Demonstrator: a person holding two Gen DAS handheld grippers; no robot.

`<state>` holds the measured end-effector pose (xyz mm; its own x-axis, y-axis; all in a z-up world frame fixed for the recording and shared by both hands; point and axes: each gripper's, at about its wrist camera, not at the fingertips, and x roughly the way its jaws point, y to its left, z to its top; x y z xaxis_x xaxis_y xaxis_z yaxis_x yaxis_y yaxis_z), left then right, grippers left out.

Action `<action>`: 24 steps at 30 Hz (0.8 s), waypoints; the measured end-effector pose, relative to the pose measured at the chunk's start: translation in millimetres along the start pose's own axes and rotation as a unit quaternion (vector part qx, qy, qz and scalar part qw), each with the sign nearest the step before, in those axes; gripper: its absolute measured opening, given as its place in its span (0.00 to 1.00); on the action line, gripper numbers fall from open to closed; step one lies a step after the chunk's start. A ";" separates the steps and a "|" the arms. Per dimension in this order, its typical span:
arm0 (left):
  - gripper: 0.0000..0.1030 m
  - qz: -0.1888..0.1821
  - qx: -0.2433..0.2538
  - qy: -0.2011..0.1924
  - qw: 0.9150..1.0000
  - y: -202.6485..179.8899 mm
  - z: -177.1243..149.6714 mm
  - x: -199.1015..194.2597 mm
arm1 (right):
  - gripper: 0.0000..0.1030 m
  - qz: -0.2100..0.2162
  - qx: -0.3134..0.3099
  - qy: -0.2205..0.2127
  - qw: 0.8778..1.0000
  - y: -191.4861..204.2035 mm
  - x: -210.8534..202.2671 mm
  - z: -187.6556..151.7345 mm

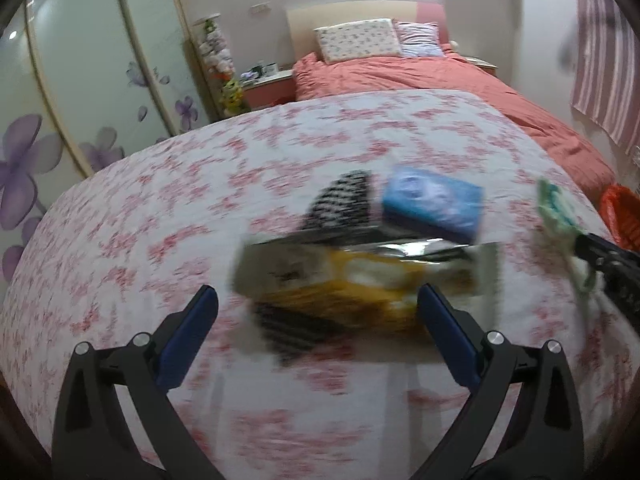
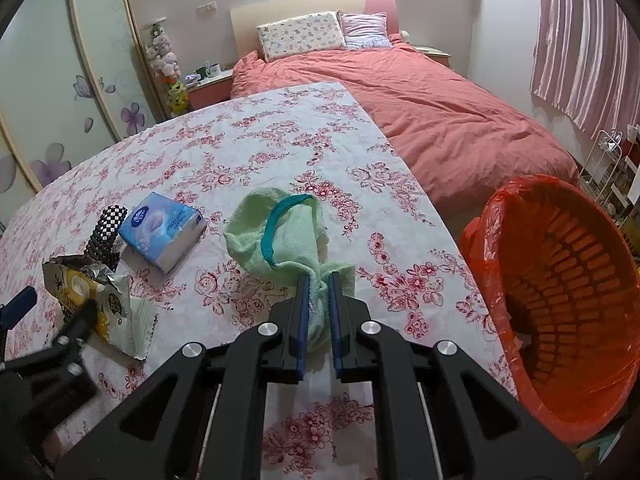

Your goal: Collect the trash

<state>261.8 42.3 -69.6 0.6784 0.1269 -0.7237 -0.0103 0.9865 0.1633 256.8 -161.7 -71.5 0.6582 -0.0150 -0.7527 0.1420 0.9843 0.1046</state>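
A yellow and silver snack wrapper (image 1: 360,276) lies on the floral tablecloth, blurred, just ahead of my open left gripper (image 1: 318,304), whose fingers stand either side of it. The wrapper (image 2: 86,292) also shows at the left in the right wrist view, with the left gripper (image 2: 48,320) by it. My right gripper (image 2: 318,280) is shut on a light green cloth (image 2: 280,236) with a teal band, resting on the table. An orange bin (image 2: 560,300) lined with an orange bag stands off the table's right edge.
A blue tissue pack (image 2: 164,232) and a black-and-white checkered item (image 2: 104,232) lie behind the wrapper. A bed with a pink cover (image 2: 440,120) is beyond the table. A wardrobe with purple flowers (image 2: 80,100) stands at the left.
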 end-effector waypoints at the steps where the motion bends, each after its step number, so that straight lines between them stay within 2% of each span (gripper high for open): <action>1: 0.95 0.004 -0.004 -0.001 1.000 10.4 -1.5 0.5 | 0.10 0.000 0.000 0.000 1.000 0.4 0.3 -0.1; 5: 0.91 0.015 -0.023 0.006 1.000 46.9 -2.8 7.7 | 0.10 -0.001 0.001 0.001 1.000 3.1 2.0 -1.0; 10: 0.90 -0.033 -0.063 0.000 0.997 71.5 3.5 5.4 | 0.10 -0.005 -0.003 0.002 1.000 5.9 2.1 -0.2; 14: 0.91 -0.045 -0.072 -0.005 0.996 69.8 12.5 9.8 | 0.10 -0.006 -0.005 0.003 1.000 6.4 2.0 -0.3; 19: 0.91 0.028 -0.052 0.012 0.998 72.8 16.7 30.5 | 0.10 -0.002 -0.008 0.004 1.000 5.6 2.7 -0.1; 24: 0.83 0.078 -0.123 0.032 0.989 122.1 10.4 38.9 | 0.10 0.000 -0.007 0.004 1.000 3.8 3.2 0.6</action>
<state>294.6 166.6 -70.8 0.6075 0.2776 -0.7442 -0.2944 0.9489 0.1136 259.8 -158.1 -73.1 0.6522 -0.0140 -0.7579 0.1316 0.9867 0.0950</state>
